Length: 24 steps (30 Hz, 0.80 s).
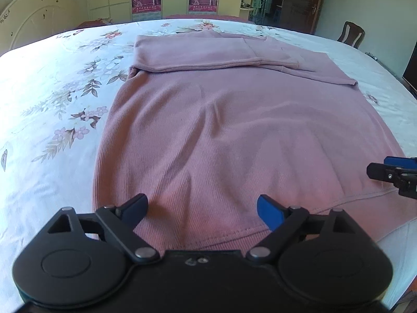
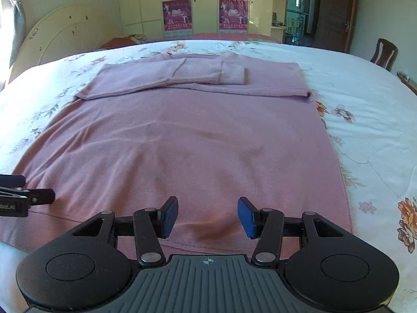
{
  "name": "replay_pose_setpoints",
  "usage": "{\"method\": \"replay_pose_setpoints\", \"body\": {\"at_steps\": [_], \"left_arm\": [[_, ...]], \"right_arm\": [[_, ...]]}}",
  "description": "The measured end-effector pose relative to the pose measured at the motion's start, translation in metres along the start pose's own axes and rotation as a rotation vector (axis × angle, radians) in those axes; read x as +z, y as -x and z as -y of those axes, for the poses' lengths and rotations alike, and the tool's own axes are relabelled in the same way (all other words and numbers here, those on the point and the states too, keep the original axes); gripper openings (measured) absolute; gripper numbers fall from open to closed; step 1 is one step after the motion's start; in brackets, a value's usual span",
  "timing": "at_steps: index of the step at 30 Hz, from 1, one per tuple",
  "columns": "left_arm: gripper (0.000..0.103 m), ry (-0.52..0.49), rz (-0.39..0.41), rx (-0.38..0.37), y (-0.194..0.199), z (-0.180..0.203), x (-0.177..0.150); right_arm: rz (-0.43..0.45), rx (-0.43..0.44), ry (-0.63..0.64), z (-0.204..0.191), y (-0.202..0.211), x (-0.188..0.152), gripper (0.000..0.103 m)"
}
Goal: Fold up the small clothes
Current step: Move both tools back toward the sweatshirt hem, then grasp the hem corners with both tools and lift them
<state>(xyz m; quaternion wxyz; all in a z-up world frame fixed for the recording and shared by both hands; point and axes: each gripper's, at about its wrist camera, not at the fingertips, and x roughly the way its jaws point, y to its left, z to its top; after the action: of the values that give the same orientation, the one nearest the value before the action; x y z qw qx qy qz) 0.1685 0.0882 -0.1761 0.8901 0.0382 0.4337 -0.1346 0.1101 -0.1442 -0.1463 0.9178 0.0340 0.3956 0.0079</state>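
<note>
A pink ribbed long-sleeved top [image 1: 221, 130] lies flat on the bed, its sleeves folded across the far end [image 1: 208, 54]. It also shows in the right wrist view [image 2: 198, 140]. My left gripper [image 1: 202, 208] is open and empty, just above the top's near hem on its left part. My right gripper [image 2: 207, 216] is open and empty, above the near hem on its right part. Each gripper shows at the edge of the other's view: the right gripper [image 1: 393, 174] and the left gripper [image 2: 23, 195].
The bed has a white floral sheet [image 1: 52, 109]. A wooden chair [image 1: 350, 35] stands beyond the far right corner. Wardrobes with posters [image 2: 203, 13] and a brown door [image 2: 336, 10] line the far wall. A round white board [image 2: 62, 36] leans at the far left.
</note>
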Motion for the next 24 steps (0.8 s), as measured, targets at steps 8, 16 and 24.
{"method": "replay_pose_setpoints", "body": {"at_steps": [8, 16, 24], "left_arm": [[0.094, -0.007, -0.004, 0.015, 0.003, 0.006, -0.014], [0.094, 0.026, -0.006, 0.012, 0.025, -0.005, -0.022], [0.095, 0.102, 0.000, 0.068, 0.047, -0.033, -0.037]], "right_arm": [[-0.041, 0.004, 0.026, -0.011, -0.005, -0.018, 0.050], [-0.019, -0.027, -0.003, 0.009, 0.028, -0.025, 0.050], [-0.035, -0.123, -0.073, 0.046, 0.056, -0.045, 0.052]]}}
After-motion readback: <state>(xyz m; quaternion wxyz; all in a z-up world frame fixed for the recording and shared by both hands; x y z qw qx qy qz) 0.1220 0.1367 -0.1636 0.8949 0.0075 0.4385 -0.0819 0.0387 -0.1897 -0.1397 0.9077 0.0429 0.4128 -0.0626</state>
